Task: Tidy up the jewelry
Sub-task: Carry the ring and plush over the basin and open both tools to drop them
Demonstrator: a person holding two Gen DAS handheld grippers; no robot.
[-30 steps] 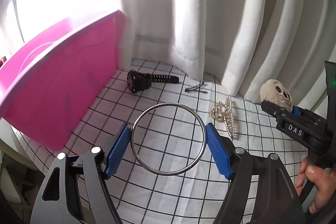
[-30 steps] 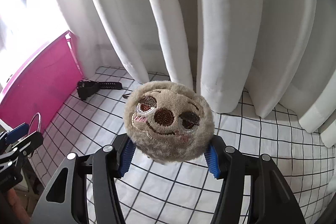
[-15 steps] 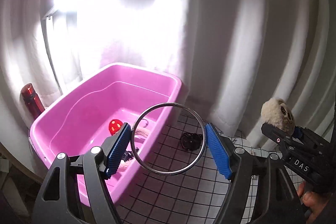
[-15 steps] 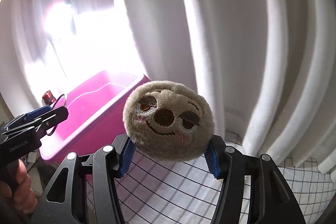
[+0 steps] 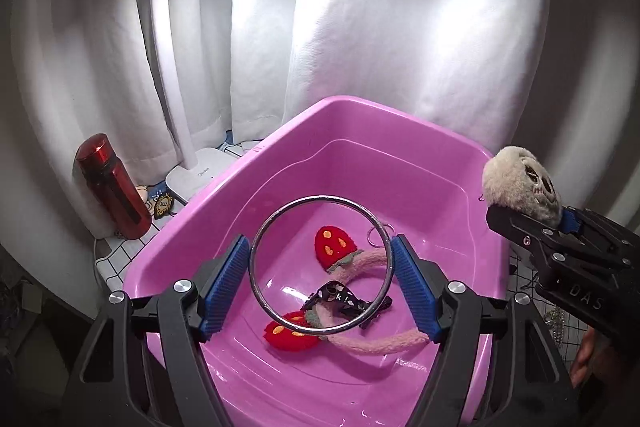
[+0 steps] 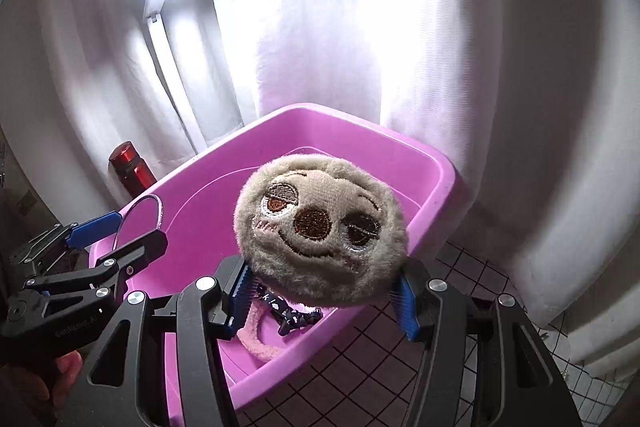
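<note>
My left gripper is shut on a silver metal bangle and holds it over the pink plastic tub. My right gripper is shut on a grey plush sloth-face charm above the tub's near right side. Inside the tub lie a pink fuzzy headband with red strawberries, a black patterned bow clip and a small key ring. The right gripper with the charm shows at the right of the left wrist view. The left gripper with the bangle shows at the left of the right wrist view.
A red bottle and a white desk lamp base stand left of the tub. White curtains hang behind. The black-and-white grid tablecloth lies to the right of the tub.
Both grippers have swung left from the grid cloth to the pink tub, carrying the bangle and the sloth charm. The tub's inside has come fully into view below them.
</note>
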